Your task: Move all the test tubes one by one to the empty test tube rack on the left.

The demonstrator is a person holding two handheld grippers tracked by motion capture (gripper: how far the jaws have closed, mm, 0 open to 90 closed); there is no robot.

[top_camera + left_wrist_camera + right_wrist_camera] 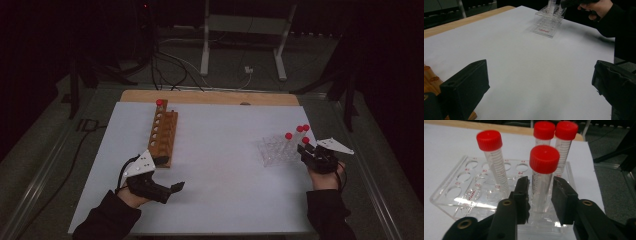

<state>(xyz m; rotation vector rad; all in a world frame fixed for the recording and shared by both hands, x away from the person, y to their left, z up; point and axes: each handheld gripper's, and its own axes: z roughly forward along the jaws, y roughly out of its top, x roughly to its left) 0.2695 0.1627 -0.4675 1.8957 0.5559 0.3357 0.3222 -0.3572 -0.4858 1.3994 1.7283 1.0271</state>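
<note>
Figure. Grasping a capped tube from the clear rack. The right gripper (540,195) stands at the right edge of the white table (225,165), its jaws narrowed around the nearest red-capped tube (543,177), which sits upright in the front row of the clear plastic rack (454,197). The left pad looks to be at the tube wall; on the right a thin gap may remain, so contact on both sides cannot be confirmed. To do this step well, the jaws should close squarely on the tube body below the cap, then lift straight up along the tube's own axis, so that it clears its hole without dragging the light rack or knocking the three neighbouring tubes (491,162). The left gripper (167,189) hovers near the table's front left part with jaws wide and nothing between them, just in front of the wooden rack (164,132), which stands toward the left rear corner and carries one red-capped tube (159,103) at its far end; this rack is presumably the destination.

Hard to make out: the tube bottoms are lost in reflections of the clear plastic; whether the tubes hold liquid cannot be told; the room beyond the table's far edge is dark; the wooden rack's near end is cut off in the left gripper view.
</note>
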